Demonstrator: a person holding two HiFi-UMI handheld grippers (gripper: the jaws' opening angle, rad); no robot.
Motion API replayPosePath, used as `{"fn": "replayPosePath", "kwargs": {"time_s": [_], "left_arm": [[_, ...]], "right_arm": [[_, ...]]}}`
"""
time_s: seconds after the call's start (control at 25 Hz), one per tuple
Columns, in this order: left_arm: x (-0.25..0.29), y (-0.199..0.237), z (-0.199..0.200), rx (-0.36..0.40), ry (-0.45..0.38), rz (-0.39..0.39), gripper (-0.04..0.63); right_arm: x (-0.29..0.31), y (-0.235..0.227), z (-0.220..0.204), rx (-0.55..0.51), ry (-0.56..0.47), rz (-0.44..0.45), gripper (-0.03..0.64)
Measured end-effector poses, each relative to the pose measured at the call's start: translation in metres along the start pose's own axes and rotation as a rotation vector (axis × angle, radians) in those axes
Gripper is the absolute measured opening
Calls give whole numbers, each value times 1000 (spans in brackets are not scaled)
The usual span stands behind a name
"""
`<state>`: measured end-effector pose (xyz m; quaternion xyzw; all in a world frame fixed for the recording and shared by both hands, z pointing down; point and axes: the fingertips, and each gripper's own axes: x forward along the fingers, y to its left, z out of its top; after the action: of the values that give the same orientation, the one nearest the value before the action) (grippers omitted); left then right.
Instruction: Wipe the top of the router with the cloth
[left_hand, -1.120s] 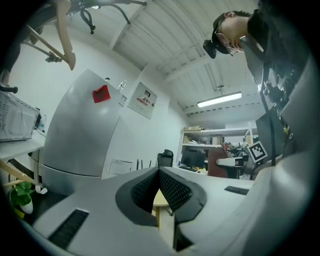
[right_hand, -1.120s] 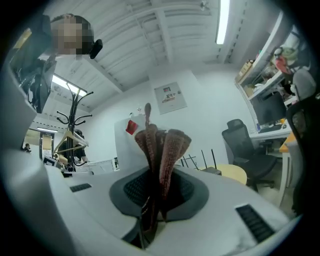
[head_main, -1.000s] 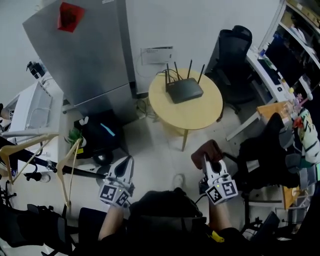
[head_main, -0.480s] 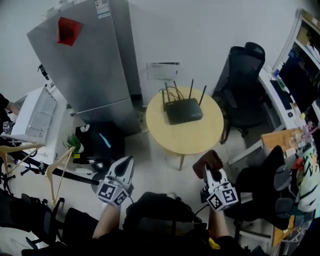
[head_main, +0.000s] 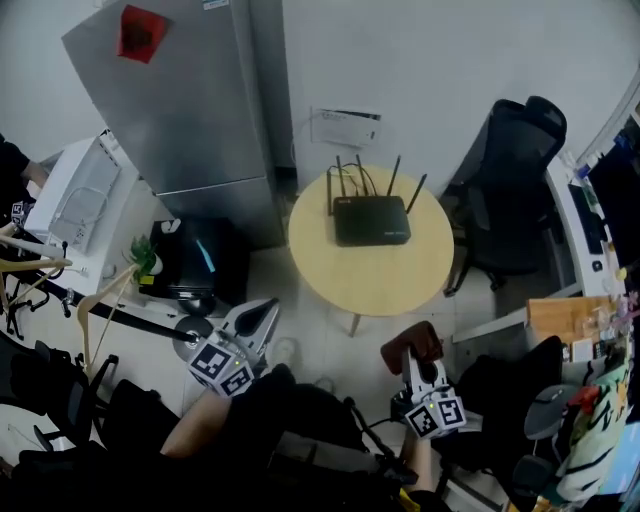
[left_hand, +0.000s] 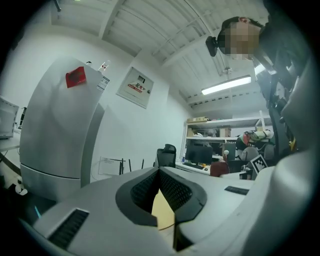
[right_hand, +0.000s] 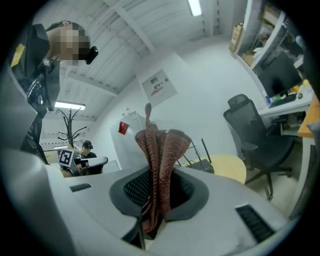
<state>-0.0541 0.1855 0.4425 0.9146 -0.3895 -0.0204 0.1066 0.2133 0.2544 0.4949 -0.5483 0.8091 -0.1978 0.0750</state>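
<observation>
My right gripper (head_main: 411, 360) pinches the reddish cloth (head_main: 414, 338) between its fingers. The left gripper (head_main: 266, 310) is empty, fingers pressed together. The router (head_main: 371, 220) sits on the round desk (head_main: 370, 282), well apart from both.

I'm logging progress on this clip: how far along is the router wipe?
Done: the cloth is picked up and pinched in the right tongs. In hand: the person stands short of the round table, with both tongs off it; the left tongs are shut and empty. Left: reaching the router, which sits on the table with nothing touching it, and wiping its top.
</observation>
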Motion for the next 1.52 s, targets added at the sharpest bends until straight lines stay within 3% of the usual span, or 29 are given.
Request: {"fn": "replayPosePath", "kwargs": {"time_s": [0.16, 0.4, 0.56, 0.8, 0.92, 1.04, 1.24, 1.44, 1.52], "left_arm": [[13, 15, -4, -20, 17, -2, -3], [58, 56, -17, -60, 14, -50, -3], [104, 74, 11, -31, -51, -130, -3], [144, 126, 50, -1, -101, -174, -3], [141, 151, 62, 2, -114, -162, -3], [129, 185, 62, -7, -112, -92, -3], [120, 217, 58, -52, -110, 26, -3], [143, 217, 63, -1, -85, 75, -3], [147, 217, 65, 9, -84, 90, -3]], "right_arm": [[10, -14, -7, 22, 28, -41, 63], [36, -21, 24, -54, 1, -120, 63], [61, -35, 46, -84, -10, -177, 63], [147, -21, 64, -160, 19, -154, 63], [196, -15, 55, -187, 89, -110, 63], [246, -6, 36, -256, 189, -35, 63], [324, 4, 9, -486, 379, 119, 63], [381, -2, -26, -667, 563, 294, 63], [397, -10, -44, -788, 645, 338, 63]]}}
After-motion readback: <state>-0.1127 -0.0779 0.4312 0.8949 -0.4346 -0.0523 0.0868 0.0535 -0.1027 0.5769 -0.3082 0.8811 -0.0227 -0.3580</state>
